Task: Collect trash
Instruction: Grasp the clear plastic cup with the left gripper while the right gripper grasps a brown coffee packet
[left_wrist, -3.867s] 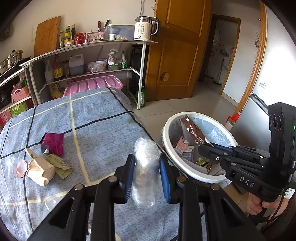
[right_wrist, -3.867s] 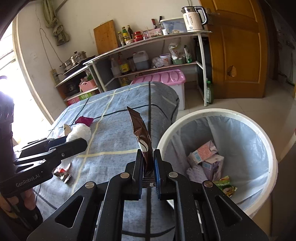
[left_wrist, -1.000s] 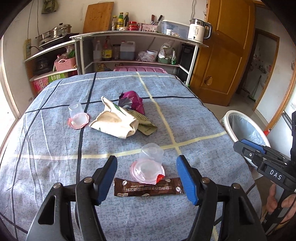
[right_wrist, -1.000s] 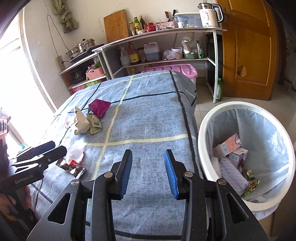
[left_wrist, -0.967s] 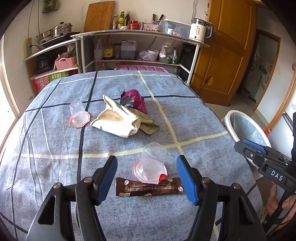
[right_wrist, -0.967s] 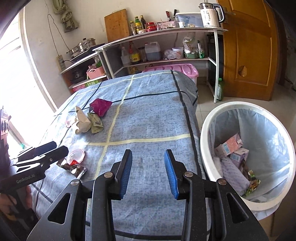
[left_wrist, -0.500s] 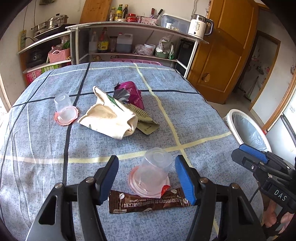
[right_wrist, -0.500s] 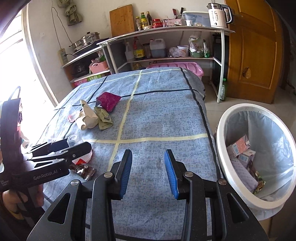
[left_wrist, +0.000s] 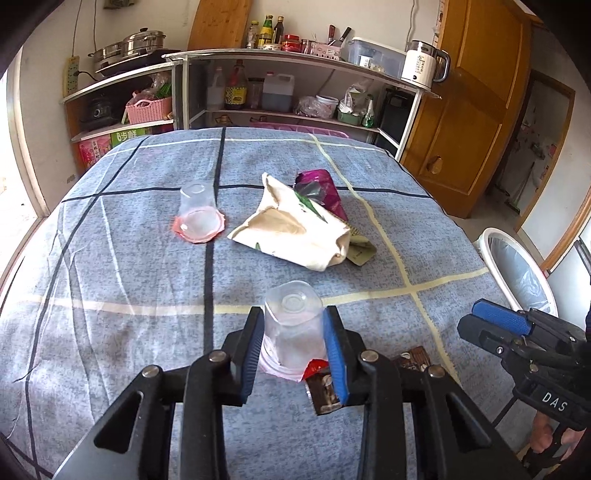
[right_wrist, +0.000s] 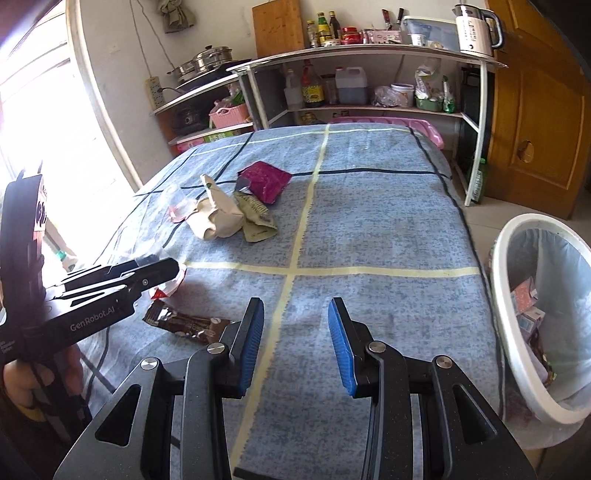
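Observation:
An upturned clear plastic cup (left_wrist: 291, 328) with a pink lid under it stands on the blue checked tablecloth. My left gripper (left_wrist: 293, 319) is closing on it, and both blue pads touch its sides. A brown coffee sachet (left_wrist: 325, 391) lies just behind the cup, partly under the right finger. In the right wrist view the left gripper (right_wrist: 162, 269) sits at the left with the sachet (right_wrist: 188, 325) beside it. My right gripper (right_wrist: 295, 332) hovers open over bare cloth with nothing between its pads. It also shows at the right of the left wrist view, right gripper (left_wrist: 495, 325).
A second clear cup (left_wrist: 197, 218), a beige bag (left_wrist: 295, 229), a magenta packet (left_wrist: 325, 192) and an olive packet (left_wrist: 360, 249) lie farther up the table. The white lined bin (right_wrist: 496, 280) with trash stands off the table's right edge. Metal shelves (left_wrist: 295, 114) line the far wall.
My left gripper moved forward over the near cup and its jaws narrowed from wide apart to touching it. The right gripper shifted left across the table, staying open.

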